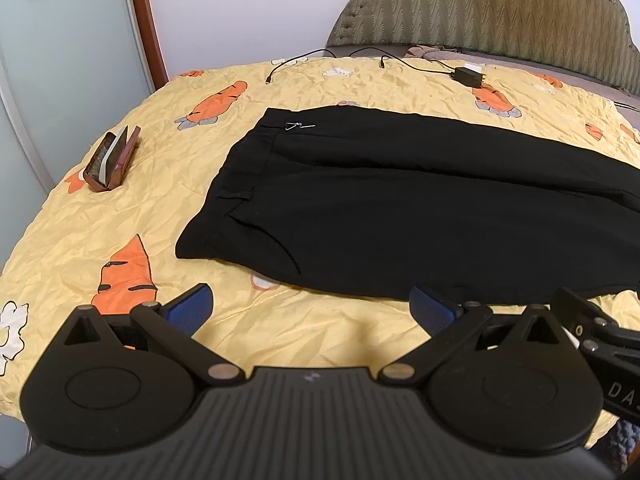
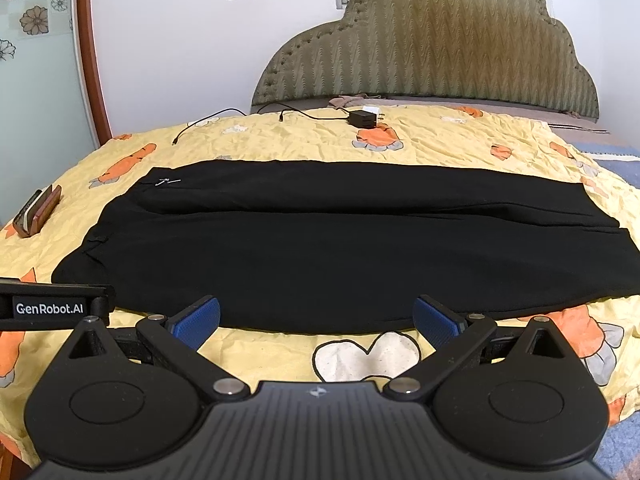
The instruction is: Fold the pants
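Observation:
Black pants (image 1: 400,200) lie flat on the yellow carrot-print bedspread (image 1: 280,328), waistband to the left, legs running right; they look folded lengthwise with one leg on the other. They also show in the right wrist view (image 2: 320,252). My left gripper (image 1: 312,308) is open and empty, hovering just in front of the pants' near edge by the waist end. My right gripper (image 2: 318,316) is open and empty, just in front of the near edge at mid-leg. The right gripper's body shows at the right edge of the left wrist view (image 1: 600,336).
A brown case (image 1: 112,160) holding a white card stands on the bed left of the waistband. A black charger (image 2: 363,118) with cables lies at the far side near the padded headboard (image 2: 432,48). A frosted door (image 1: 60,60) stands at left.

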